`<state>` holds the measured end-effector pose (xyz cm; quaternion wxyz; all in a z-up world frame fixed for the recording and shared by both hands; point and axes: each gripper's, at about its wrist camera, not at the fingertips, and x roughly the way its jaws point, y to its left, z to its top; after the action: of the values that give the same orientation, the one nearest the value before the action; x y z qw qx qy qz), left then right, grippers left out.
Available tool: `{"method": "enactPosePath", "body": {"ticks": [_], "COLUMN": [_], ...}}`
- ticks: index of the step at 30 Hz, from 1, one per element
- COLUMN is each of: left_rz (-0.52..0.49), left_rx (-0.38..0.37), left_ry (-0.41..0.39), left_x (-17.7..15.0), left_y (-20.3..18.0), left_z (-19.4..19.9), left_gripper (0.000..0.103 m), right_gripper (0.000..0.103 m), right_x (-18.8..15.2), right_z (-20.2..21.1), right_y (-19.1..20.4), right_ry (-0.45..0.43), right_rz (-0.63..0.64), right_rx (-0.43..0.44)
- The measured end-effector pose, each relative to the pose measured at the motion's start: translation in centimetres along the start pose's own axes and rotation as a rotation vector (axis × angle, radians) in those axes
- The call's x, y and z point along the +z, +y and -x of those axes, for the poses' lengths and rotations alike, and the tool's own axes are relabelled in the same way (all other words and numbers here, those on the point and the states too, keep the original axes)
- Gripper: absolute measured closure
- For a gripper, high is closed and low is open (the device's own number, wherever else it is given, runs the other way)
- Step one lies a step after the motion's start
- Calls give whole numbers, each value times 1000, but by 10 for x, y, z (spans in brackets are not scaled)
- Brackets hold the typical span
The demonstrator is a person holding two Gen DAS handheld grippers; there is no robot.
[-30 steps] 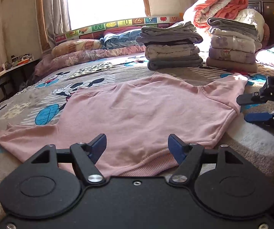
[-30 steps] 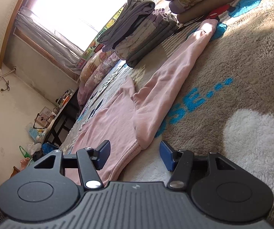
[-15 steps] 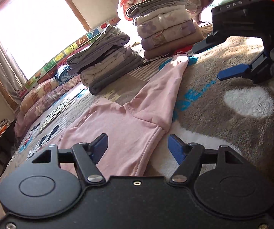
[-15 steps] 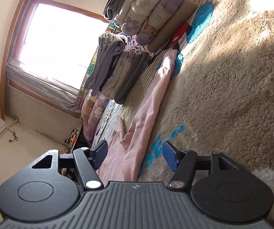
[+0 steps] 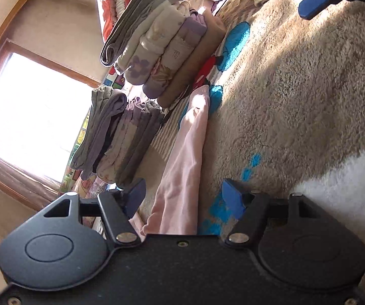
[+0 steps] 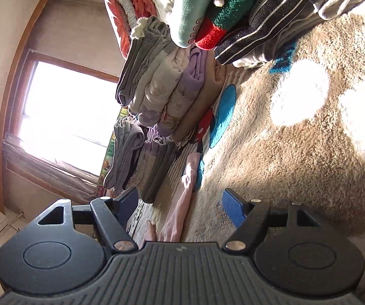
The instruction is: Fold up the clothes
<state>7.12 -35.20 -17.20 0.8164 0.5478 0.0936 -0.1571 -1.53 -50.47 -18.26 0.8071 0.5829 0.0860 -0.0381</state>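
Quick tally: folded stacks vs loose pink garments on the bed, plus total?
Folded stacks: 2, the nearer grey-lilac stack and the farther floral stack
Loose pink garment: 1
Total: 3

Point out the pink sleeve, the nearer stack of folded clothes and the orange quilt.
pink sleeve (image 5: 190,152): left wrist view, mid-length of the sleeve.
nearer stack of folded clothes (image 5: 121,137): left wrist view, folded edges facing the camera.
orange quilt (image 6: 121,12): right wrist view, its rolled side.

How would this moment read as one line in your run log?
task: fold clothes | left gripper: open, astride pink sleeve, closing | right gripper: open, opening | held: nothing
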Motion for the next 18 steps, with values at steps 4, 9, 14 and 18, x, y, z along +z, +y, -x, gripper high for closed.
{"method": "enactPosePath", "body": {"ticks": [4, 9, 14, 18], "left_rz": [-64, -115, -148, -185], "left_rx": [19, 9, 0, 12], "left_ry": [22, 52, 80, 95], "left_x": [22, 46, 63, 74], "left_y": [-8, -10, -9, -11], "left_z": [-21, -49, -69, -82], "left_gripper": [48, 57, 60, 63], "right_gripper": [29, 29, 29, 30], "right_x": [14, 18, 21, 23], "right_z": [9, 8, 10, 9], "right_y": [-11, -19, -24, -25], "right_ry": [-45, -49, -61, -69], "right_rz": [-27, -36, -48, -62], "right_rx": [-11, -26, -28, -27]}}
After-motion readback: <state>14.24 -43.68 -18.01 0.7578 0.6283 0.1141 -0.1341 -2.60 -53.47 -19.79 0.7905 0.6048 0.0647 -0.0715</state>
